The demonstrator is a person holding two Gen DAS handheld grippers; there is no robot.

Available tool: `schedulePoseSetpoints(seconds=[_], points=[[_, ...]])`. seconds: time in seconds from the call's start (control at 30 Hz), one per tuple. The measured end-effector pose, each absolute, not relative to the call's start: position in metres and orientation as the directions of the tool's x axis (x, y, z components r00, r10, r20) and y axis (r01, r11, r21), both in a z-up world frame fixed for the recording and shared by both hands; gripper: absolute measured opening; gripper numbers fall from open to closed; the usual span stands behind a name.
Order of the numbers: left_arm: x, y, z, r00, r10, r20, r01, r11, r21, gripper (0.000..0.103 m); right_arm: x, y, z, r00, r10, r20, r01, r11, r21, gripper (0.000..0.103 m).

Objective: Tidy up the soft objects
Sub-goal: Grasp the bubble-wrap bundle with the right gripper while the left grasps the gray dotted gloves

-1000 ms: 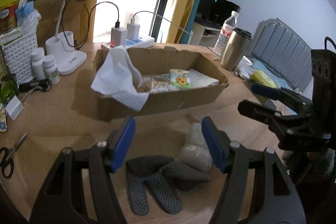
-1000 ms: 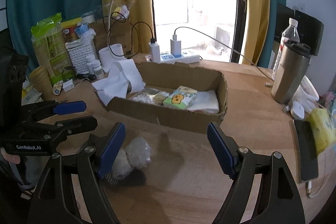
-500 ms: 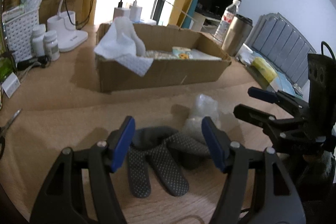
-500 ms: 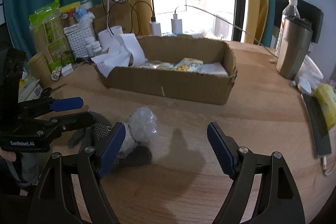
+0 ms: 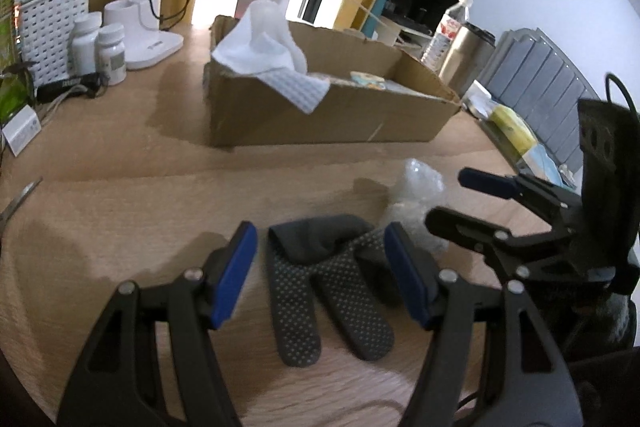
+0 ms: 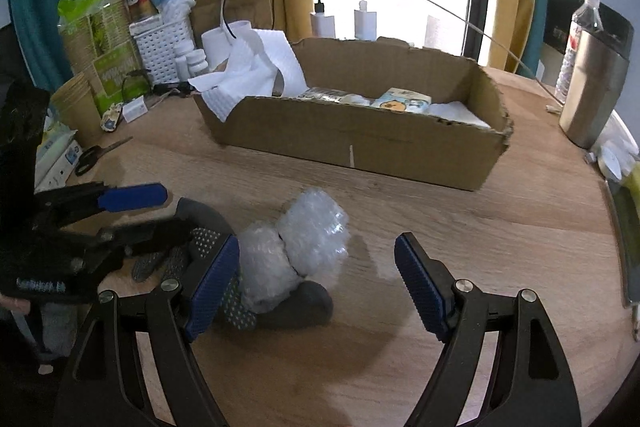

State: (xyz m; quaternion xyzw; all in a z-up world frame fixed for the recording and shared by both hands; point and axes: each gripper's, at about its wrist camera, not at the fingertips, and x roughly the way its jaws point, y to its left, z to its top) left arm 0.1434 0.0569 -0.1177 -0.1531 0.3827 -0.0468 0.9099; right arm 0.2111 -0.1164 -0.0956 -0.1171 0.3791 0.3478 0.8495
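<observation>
Both grippers stand apart and empty: the left gripper [image 5: 320, 279] straddles the grey dotted socks [image 5: 320, 287] on the table [image 5: 120, 195] near its front edge, so it should drop squarely before clamping, keeping clear of the adjoining bubble wrap [image 6: 296, 255] the right gripper [image 6: 316, 287] fronts.

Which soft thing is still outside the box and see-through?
The bubble wrap, clear and bumpy, lying on the dark dotted socks. The white cloth hangs on the box.

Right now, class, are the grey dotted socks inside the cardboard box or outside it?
Outside. The grey dotted socks lie flat on the wooden table, in front of the cardboard box, partly under the bubble wrap.
</observation>
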Motion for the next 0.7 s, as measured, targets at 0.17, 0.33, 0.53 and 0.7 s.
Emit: schedulePoseSetpoints(seconds=[0.17,0.33,0.53,0.7], points=[[0.144,0.055,-0.123,0.695,-0.219,-0.684,-0.017,0.947,-0.32,0.068,0.221,-0.11,-0.1,0.435,0.516,-0.738,-0.677,0.728,0.11,0.081],[0.147,0.055,-0.125,0.69,-0.227,-0.688,-0.011,0.946,-0.323,0.074,0.224,-0.105,-0.107,0.391,0.535,-0.749,-0.687,0.711,0.15,0.058],[0.151,0.047,-0.125,0.678,-0.232,-0.698,-0.004,0.948,-0.319,0.074,0.224,-0.115,-0.1,0.403,0.558,-0.725,-0.686,0.709,0.164,0.053],[0.153,0.036,-0.121,0.677,-0.228,-0.7,0.006,0.952,-0.305,0.074,0.227,-0.134,-0.093,0.432,0.573,-0.697,-0.666,0.723,0.181,0.053]])
